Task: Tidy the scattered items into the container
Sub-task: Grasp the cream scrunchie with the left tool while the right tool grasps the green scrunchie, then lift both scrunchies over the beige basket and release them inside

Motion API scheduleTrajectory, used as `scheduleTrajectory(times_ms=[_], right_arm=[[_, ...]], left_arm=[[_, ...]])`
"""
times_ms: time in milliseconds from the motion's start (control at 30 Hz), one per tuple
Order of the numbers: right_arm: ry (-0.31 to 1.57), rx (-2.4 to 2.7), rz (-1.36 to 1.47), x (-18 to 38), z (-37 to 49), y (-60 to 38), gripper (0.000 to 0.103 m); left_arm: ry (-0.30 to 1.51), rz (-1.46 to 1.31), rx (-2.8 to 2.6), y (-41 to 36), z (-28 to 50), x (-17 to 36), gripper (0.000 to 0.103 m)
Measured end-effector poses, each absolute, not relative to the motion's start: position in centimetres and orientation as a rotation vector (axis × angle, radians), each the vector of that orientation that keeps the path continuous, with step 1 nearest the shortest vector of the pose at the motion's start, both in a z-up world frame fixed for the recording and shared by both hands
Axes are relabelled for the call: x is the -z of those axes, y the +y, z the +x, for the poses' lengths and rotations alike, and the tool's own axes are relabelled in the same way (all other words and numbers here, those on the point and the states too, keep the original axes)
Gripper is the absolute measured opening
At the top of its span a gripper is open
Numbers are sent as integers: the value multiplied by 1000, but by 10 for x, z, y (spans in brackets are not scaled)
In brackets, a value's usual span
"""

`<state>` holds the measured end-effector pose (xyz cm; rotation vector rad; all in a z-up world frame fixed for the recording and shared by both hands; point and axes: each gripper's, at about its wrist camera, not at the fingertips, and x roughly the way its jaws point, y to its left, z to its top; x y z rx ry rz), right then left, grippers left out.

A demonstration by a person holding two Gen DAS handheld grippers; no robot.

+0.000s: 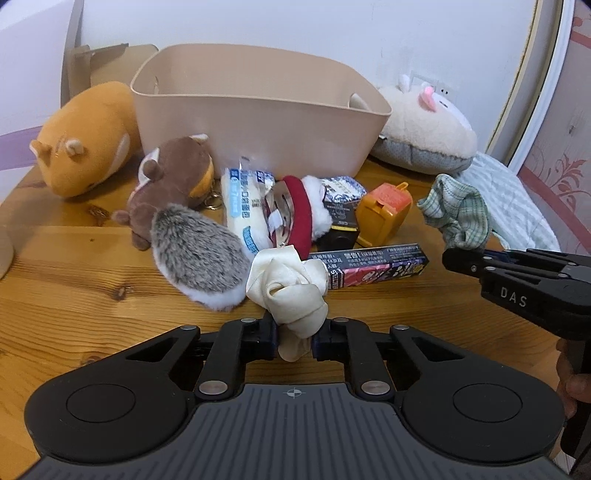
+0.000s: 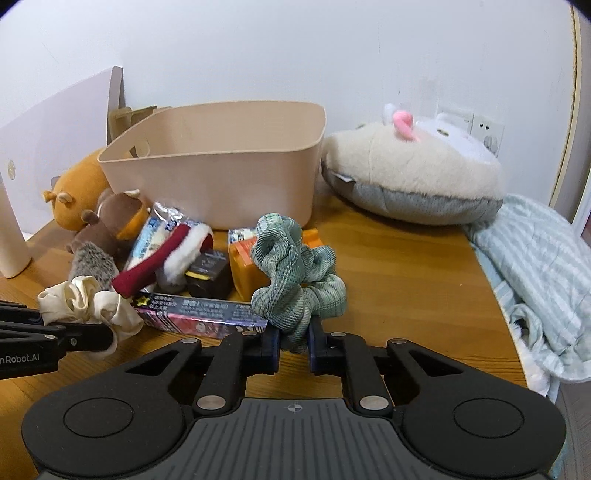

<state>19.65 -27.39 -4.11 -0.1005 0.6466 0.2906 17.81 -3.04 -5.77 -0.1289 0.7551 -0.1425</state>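
Nearest in the left wrist view, the left gripper (image 1: 295, 341) has its jaws closed tight on a cream satin scrunchie (image 1: 286, 291), a fold of the fabric pinched between them while the rest bunches up above. In the right wrist view the right gripper (image 2: 294, 341) does the same with a green checked scrunchie (image 2: 295, 273), its jaws clamped on the lower loop of cloth. Both scrunchies sit on the near side of the beige container (image 1: 258, 110), which stands at the back of the wooden desk (image 1: 74, 288) with nothing visible inside it from these angles.

Between the grippers and the container lies the clutter. Just in front of the container, nearest the grippers, a long printed box (image 1: 376, 266) lies flat. Behind it, closer to the container, are a grey hedgehog plush (image 1: 199, 254), a small black box (image 1: 338, 229) and an orange plastic case (image 1: 384, 214). A red and white Santa hat (image 1: 306, 206) and a white wrapped packet (image 1: 243, 206) lie against one another, closer still to the container. A brown plush toy (image 1: 173, 177) leans at the container's front left corner.

Left of the container rests an orange hamster plush (image 1: 85, 140), touching its side wall. Right of the container lies a big cream plush slipper (image 2: 413, 177) with a pink ear, and further right a pale striped cloth (image 2: 535, 266) hangs over the desk's edge. Behind the container, on its left, a piece of brown cardboard (image 1: 99, 62) stands against the white wall (image 1: 258, 22).
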Motion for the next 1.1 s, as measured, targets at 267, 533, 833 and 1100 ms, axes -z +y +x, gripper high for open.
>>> scheduleTrajectory(times_ms=[267,533,833,1100], right_arm=[[621,-292,-110,23,187,-267,13],[555,-299,-164,-6,193,-255,14],[496,-294,-223,-37,221,-239,14],[533,-343,-167,-49,266,-224,14]], left_arm=[[705,-125,133,-17,173,35,16],[619,-68,138,-8,179,-1,16],[502,11,106,1,202,-46,16],[443,50,101,2,238,-77,16]])
